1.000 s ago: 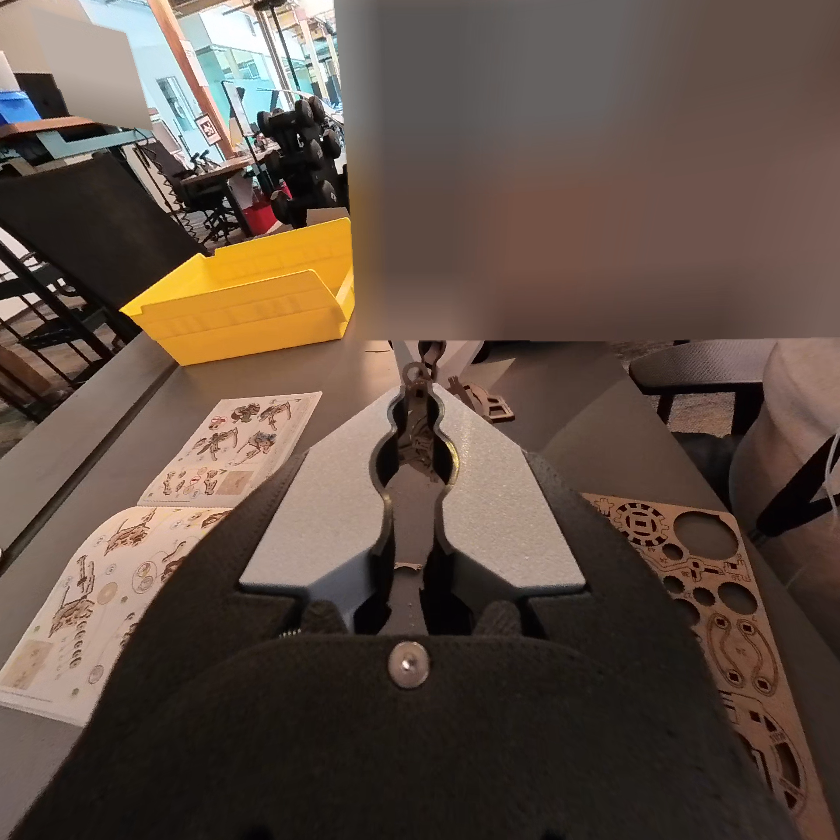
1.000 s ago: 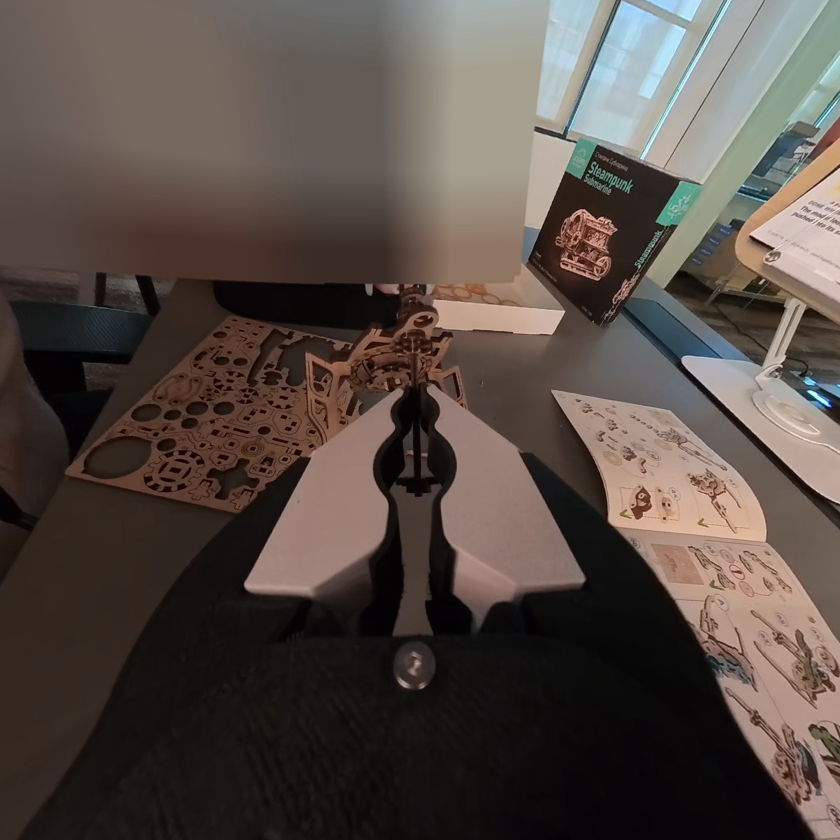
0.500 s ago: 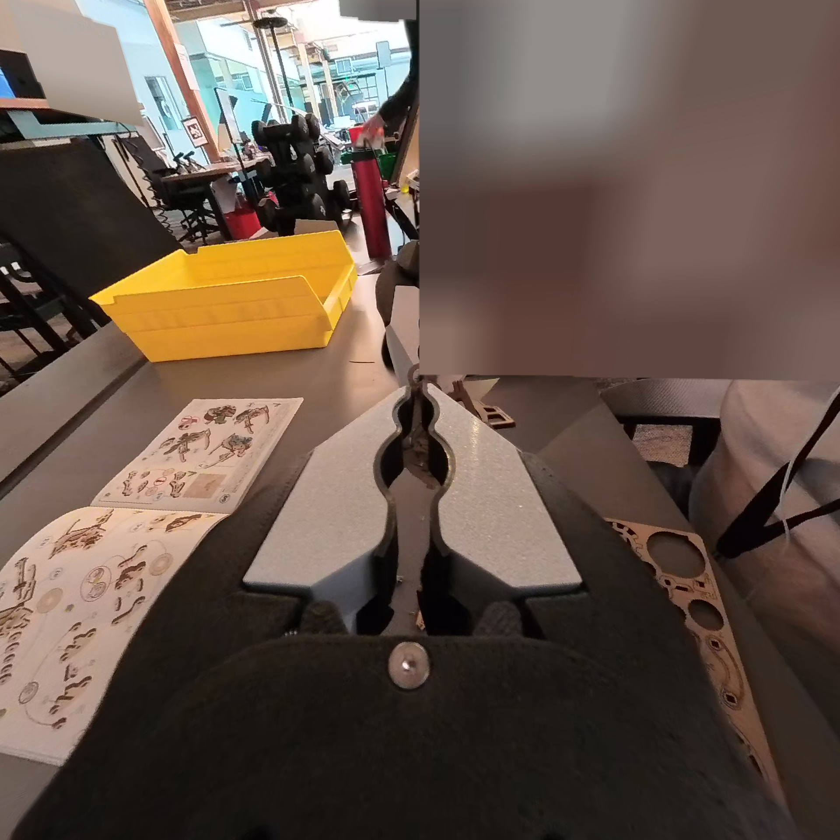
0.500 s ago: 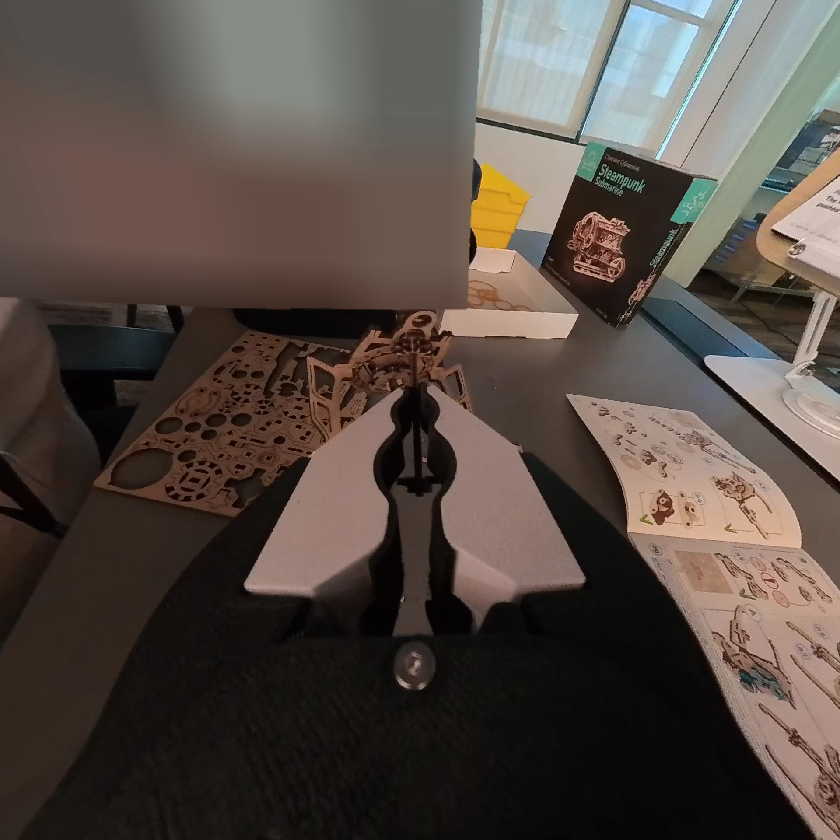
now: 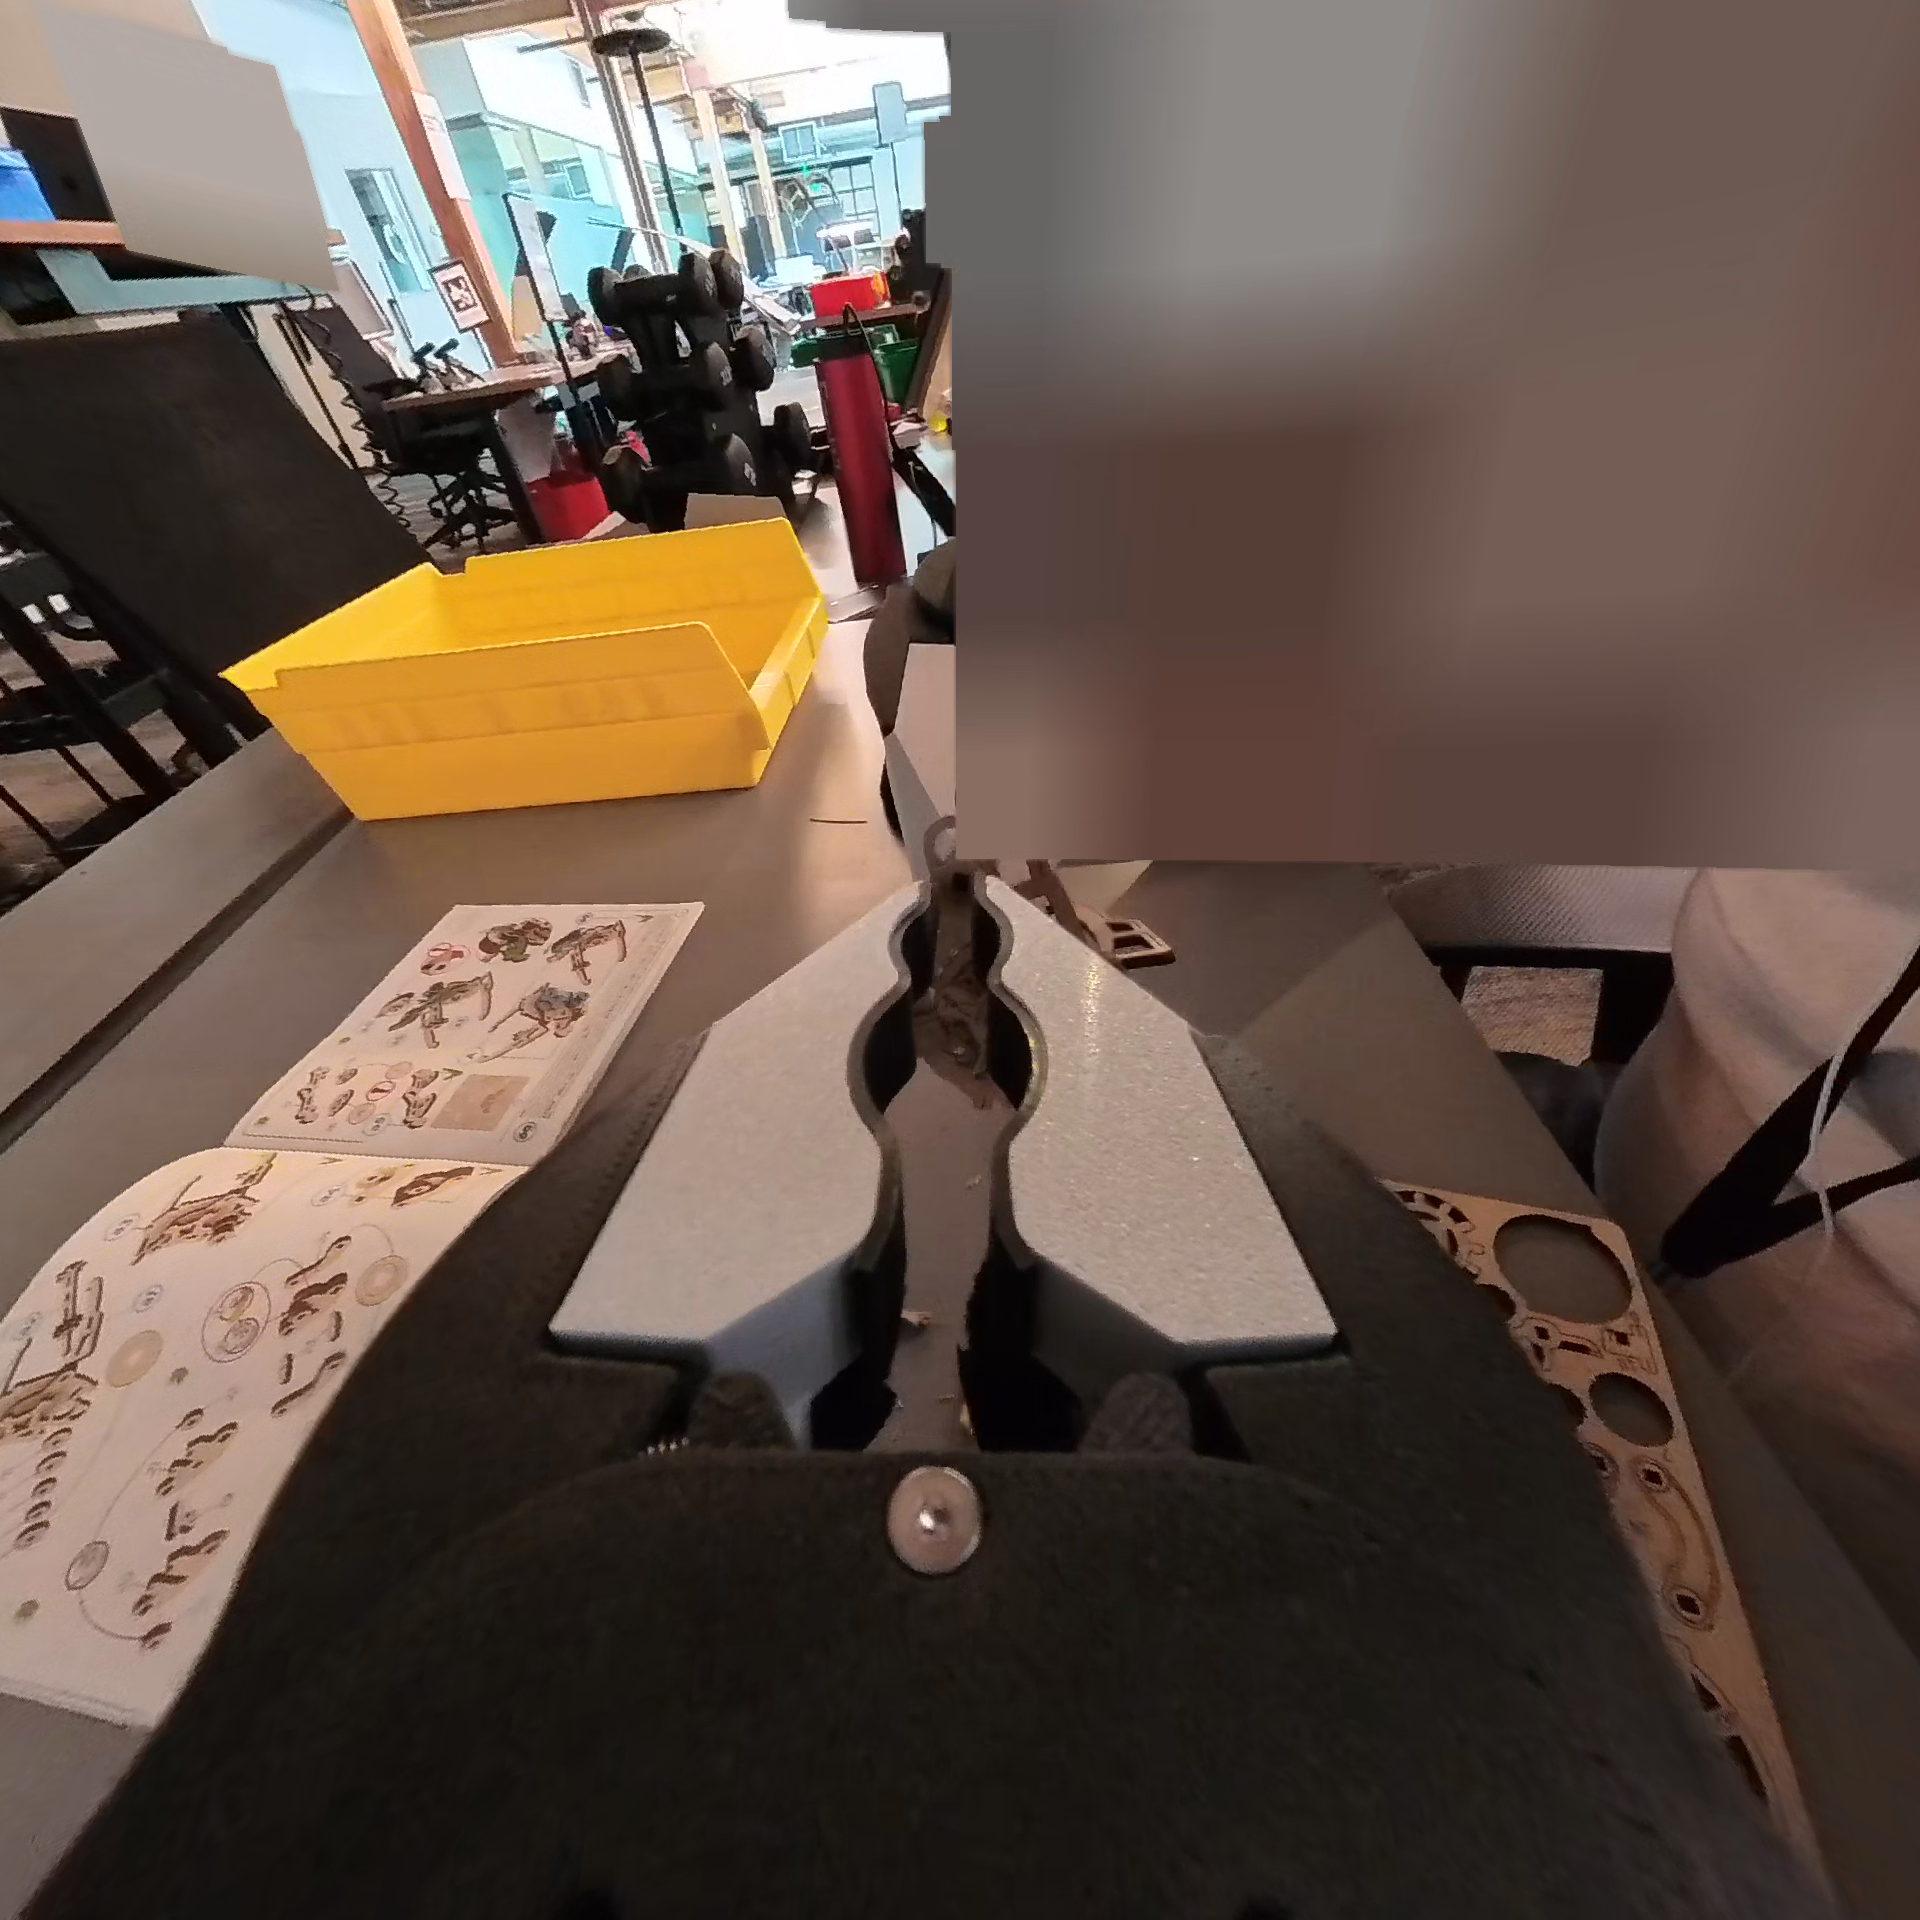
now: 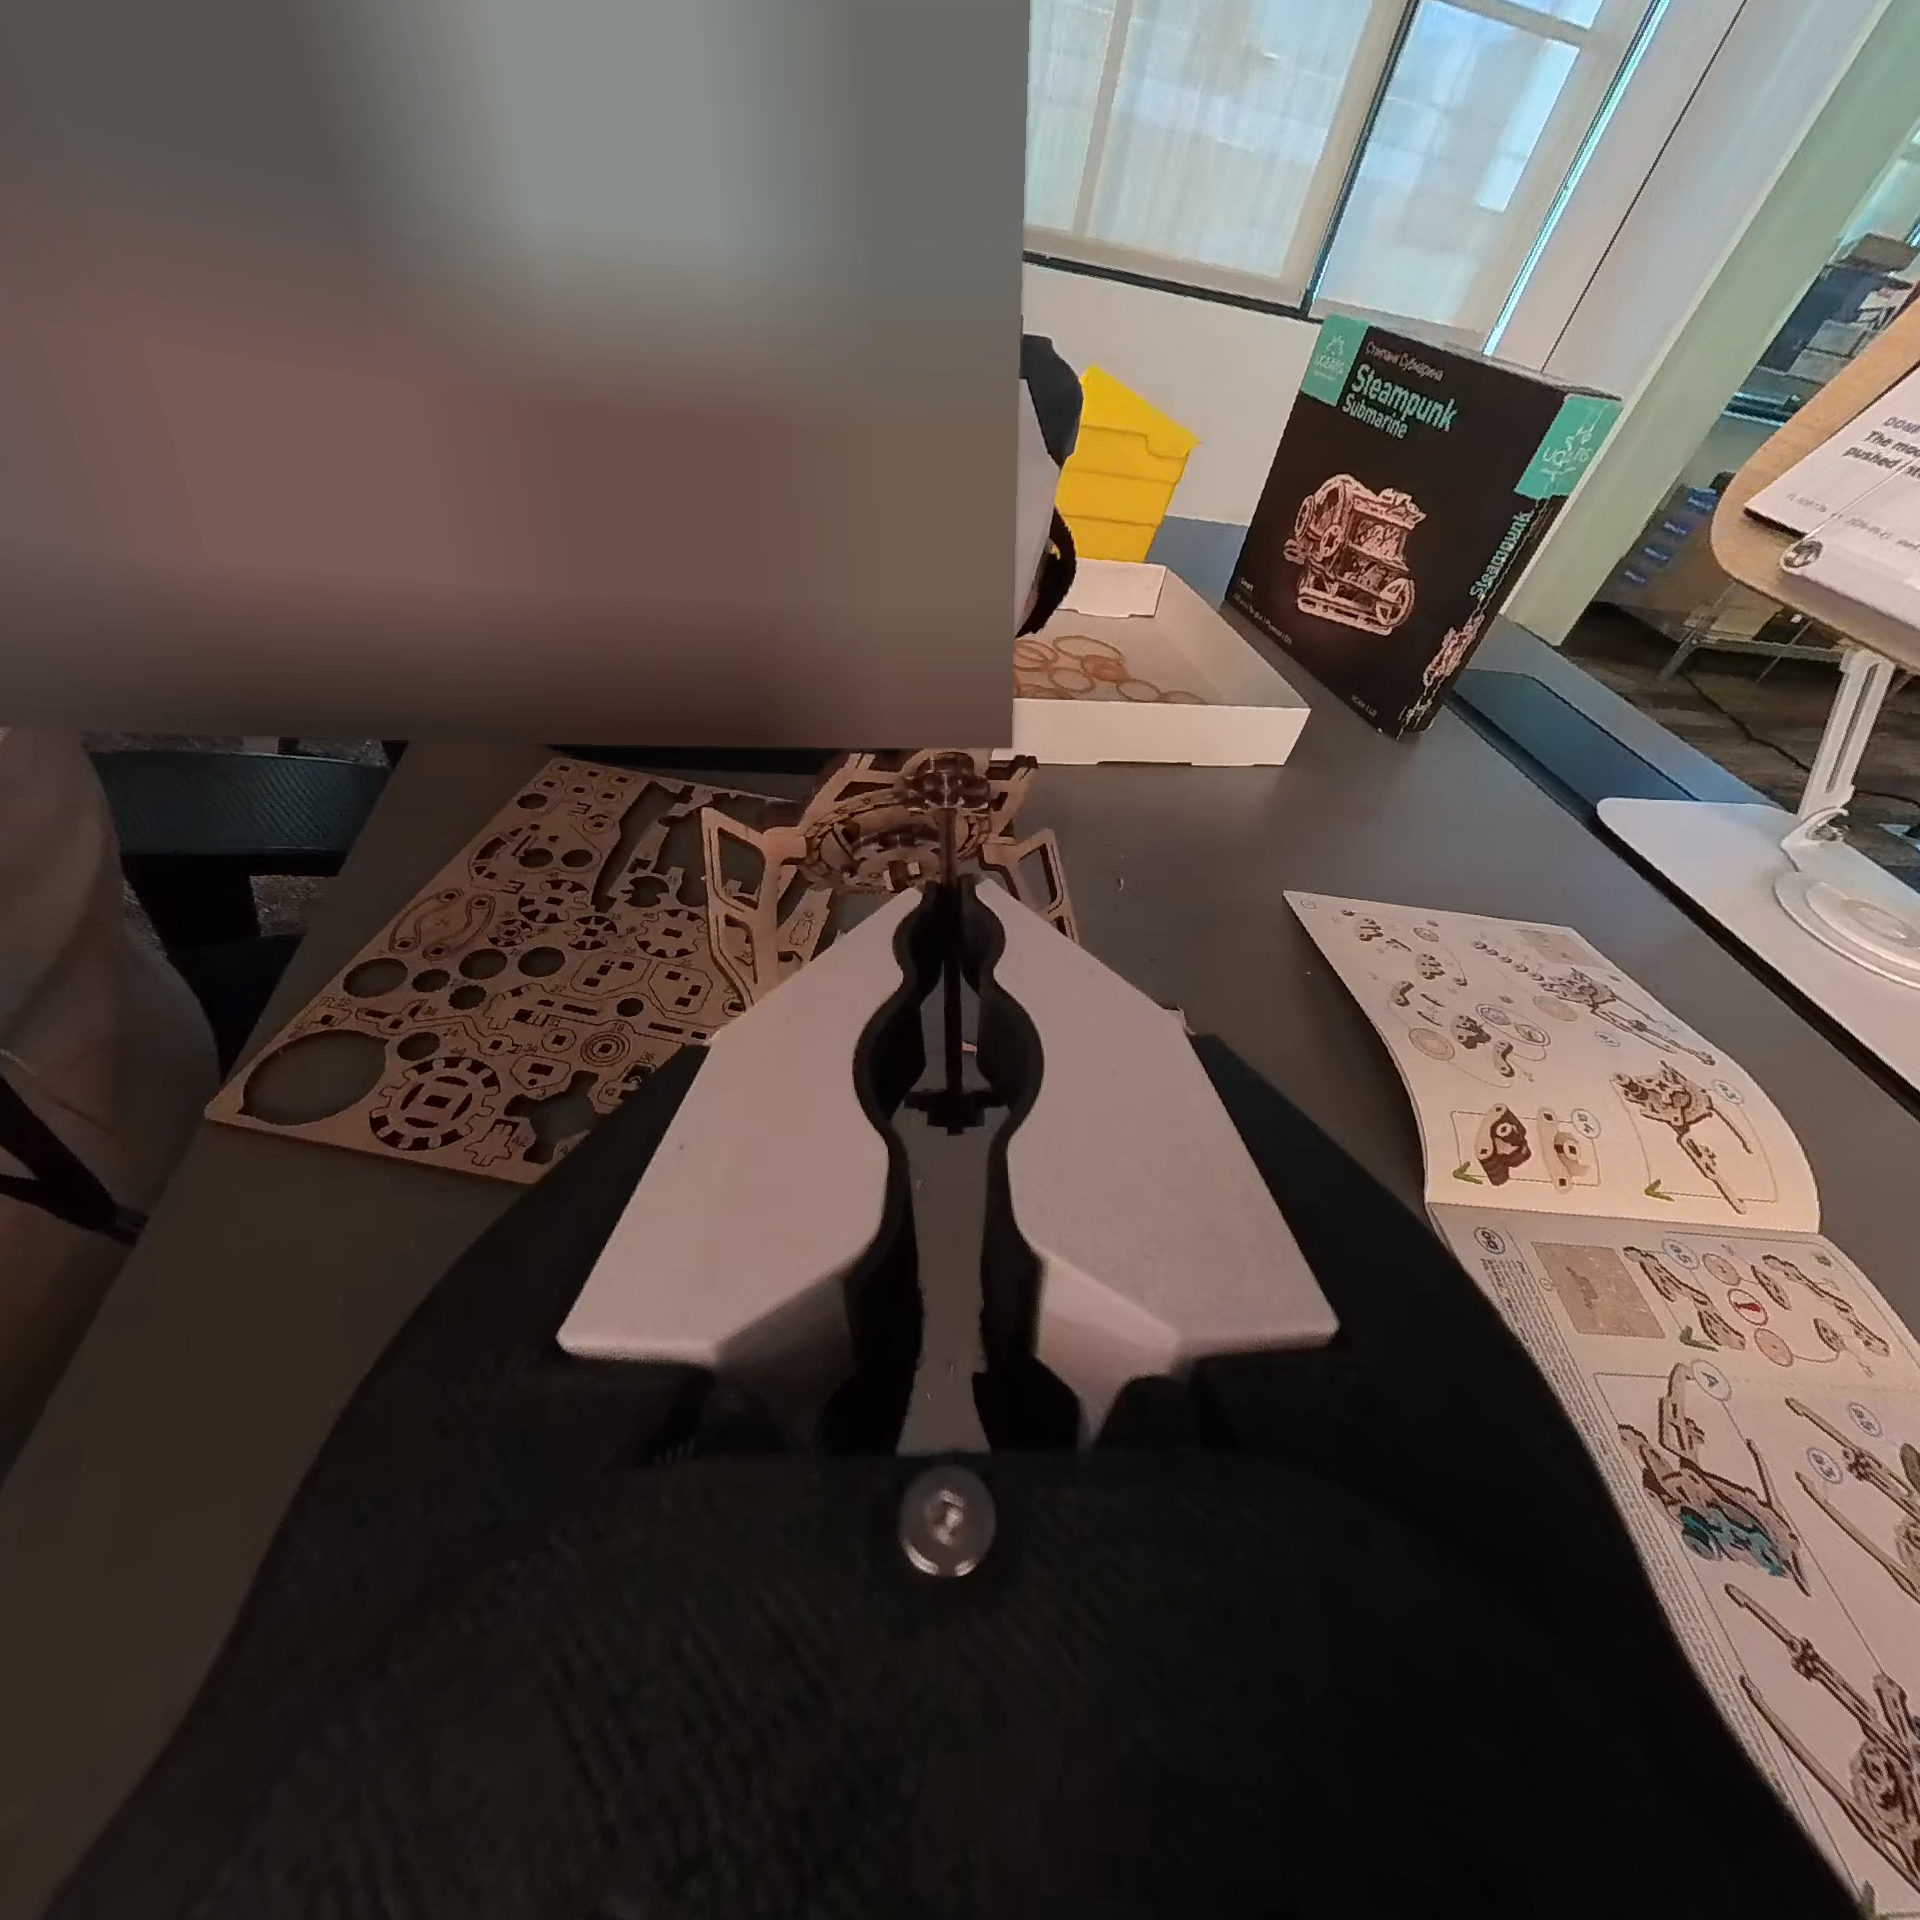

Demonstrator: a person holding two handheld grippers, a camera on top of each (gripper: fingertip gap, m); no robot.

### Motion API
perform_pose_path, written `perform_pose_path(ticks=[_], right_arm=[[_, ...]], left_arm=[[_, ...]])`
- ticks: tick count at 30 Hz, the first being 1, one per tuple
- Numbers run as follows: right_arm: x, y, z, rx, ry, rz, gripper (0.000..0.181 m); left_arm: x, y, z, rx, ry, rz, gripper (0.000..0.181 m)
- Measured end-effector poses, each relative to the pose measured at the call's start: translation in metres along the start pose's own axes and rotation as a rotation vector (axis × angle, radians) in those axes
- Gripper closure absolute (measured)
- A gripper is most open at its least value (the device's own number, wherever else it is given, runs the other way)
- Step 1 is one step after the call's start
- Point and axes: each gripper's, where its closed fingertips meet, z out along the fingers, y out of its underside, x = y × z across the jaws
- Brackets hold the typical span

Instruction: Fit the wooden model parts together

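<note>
Mid-assembly, I'd say: right gripper (image 6: 951, 914) jaws clamp partly built wooden model (image 6: 914, 831); left gripper (image 5: 951, 914) jaws pinch small wooden part (image 5: 961, 1013); parts sheet (image 6: 488, 997) w/ pieces left.

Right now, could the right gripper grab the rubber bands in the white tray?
Probably not yet. The right gripper is shut on a thin wooden part, so it has no free grip for the rubber bands in the white tray.

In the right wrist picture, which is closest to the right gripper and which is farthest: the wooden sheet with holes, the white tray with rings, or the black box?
Starting from the right gripper:
1. Wooden sheet with holes, on the table just to its left.
2. White tray with rings, farther back, slightly right.
3. Black box, standing behind the tray, to the right.
</note>
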Motion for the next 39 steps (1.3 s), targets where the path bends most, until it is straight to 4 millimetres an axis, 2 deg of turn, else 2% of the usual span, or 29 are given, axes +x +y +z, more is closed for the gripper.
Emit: perform_pose_path(ticks=[19, 33, 39], right_arm=[[0.0, 0.005, 0.002, -0.03, -0.004, 0.0, 0.18], [0.004, 0.004, 0.0, -0.035, 0.036, -0.025, 0.181], [0.003, 0.006, 0.0, -0.059, 0.036, -0.038, 0.181]], left_arm=[[0.001, 0.005, 0.001, -0.04, -0.001, 0.021, 0.171], [-0.003, 0.009, 0.003, -0.056, -0.021, 0.005, 0.173], [-0.002, 0.018, 0.005, -0.117, -0.024, 0.026, 0.173]])
